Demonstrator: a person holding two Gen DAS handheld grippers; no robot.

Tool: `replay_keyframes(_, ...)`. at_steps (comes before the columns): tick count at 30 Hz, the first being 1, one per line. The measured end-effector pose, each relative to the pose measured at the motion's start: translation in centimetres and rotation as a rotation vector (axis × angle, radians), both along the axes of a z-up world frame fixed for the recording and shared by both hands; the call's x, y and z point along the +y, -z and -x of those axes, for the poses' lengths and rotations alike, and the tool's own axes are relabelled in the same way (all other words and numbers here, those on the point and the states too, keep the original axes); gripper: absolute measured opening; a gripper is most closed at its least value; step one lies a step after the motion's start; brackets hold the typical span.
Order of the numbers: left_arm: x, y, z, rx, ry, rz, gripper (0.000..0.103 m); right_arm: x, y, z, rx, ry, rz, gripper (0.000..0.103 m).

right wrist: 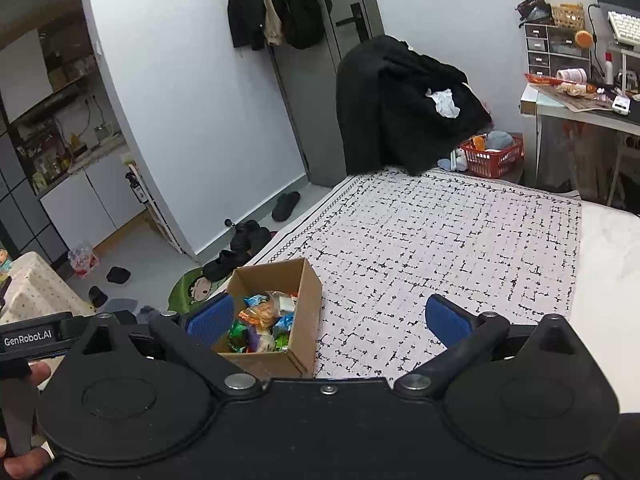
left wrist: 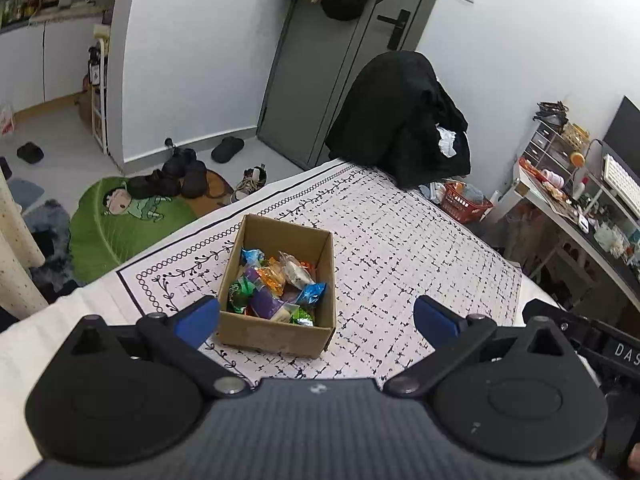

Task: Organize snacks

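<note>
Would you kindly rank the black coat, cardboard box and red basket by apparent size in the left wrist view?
1. Black coat
2. Cardboard box, though it sits nearer the camera
3. Red basket

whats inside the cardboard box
The cardboard box holds a loose pile of wrapped snacks in blue, orange, purple and green. The pile hides the box floor and anything beneath.

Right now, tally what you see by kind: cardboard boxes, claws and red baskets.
cardboard box: 1
claws, the left claw and the right claw, both open: 2
red basket: 1
Total: 4
</note>
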State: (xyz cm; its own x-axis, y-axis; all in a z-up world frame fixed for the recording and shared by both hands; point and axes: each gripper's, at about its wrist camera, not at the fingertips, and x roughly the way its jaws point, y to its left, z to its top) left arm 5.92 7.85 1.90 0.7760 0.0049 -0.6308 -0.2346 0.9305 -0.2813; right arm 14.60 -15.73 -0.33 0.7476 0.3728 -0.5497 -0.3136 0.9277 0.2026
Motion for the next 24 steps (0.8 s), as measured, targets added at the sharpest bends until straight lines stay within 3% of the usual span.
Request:
replay_keyframes(17,-1.5,-2.5,4.8,-0.053,0.043,-0.071,0.103,-0.7,-1.5,5.1,-0.052,-0.048,0.022,0.103)
replay_keyframes(24,-2.0,-2.6,5.4,-0.027,0.052,-0.128,0.103,-1.1,-1.9,5.9,-0.057,-0.052,0.029,0.103)
